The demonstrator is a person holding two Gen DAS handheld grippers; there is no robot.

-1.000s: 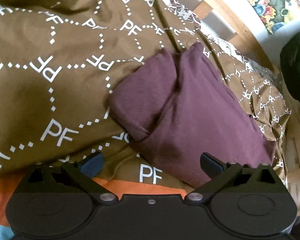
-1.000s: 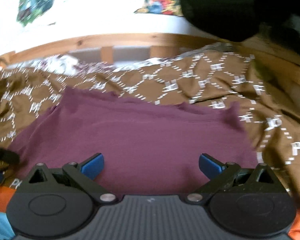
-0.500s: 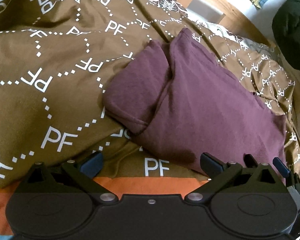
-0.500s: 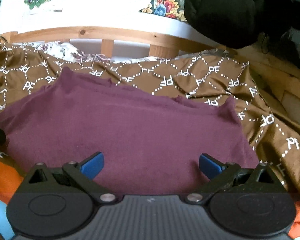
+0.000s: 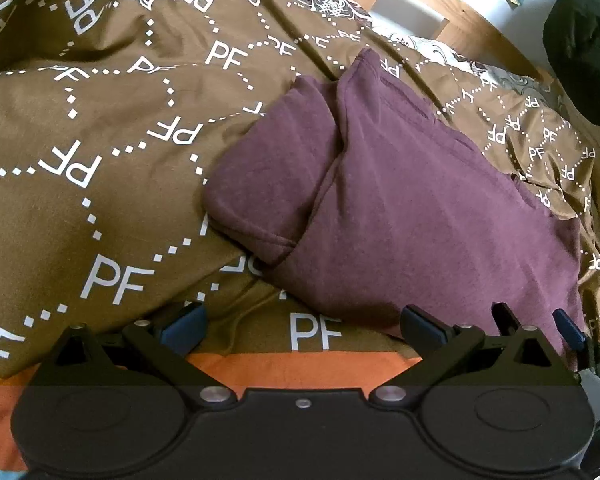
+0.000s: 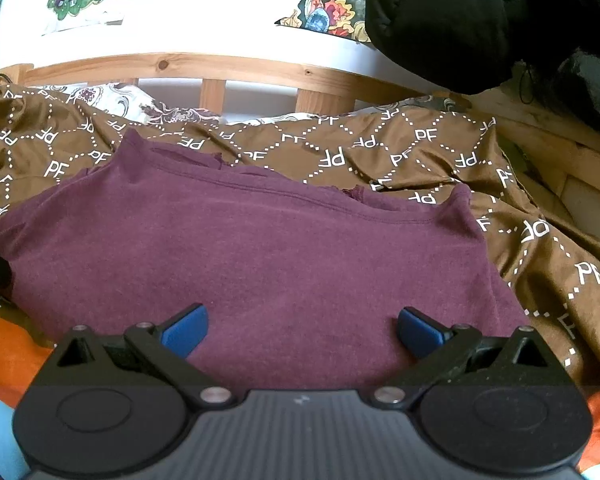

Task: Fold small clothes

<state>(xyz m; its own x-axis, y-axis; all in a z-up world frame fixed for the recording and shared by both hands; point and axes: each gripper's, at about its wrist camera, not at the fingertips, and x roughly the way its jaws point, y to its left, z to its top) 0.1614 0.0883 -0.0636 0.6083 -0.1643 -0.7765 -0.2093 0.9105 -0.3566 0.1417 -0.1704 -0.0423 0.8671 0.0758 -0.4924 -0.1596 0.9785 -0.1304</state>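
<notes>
My left hand-held gripper (image 5: 302, 322) hangs spread wide and empty over the near edge of the brown bedspread (image 5: 100, 184). My right hand-held gripper (image 6: 302, 330) is likewise wide apart, holding nothing, its blue fingertips (image 6: 186, 330) above the near part of the maroon shirt (image 6: 252, 260). The shirt lies folded on the bedspread, one sleeve tucked at its left. Beyond it runs the wooden bed rail (image 6: 220, 68), with a black bundle (image 6: 452, 20) at far right.
</notes>
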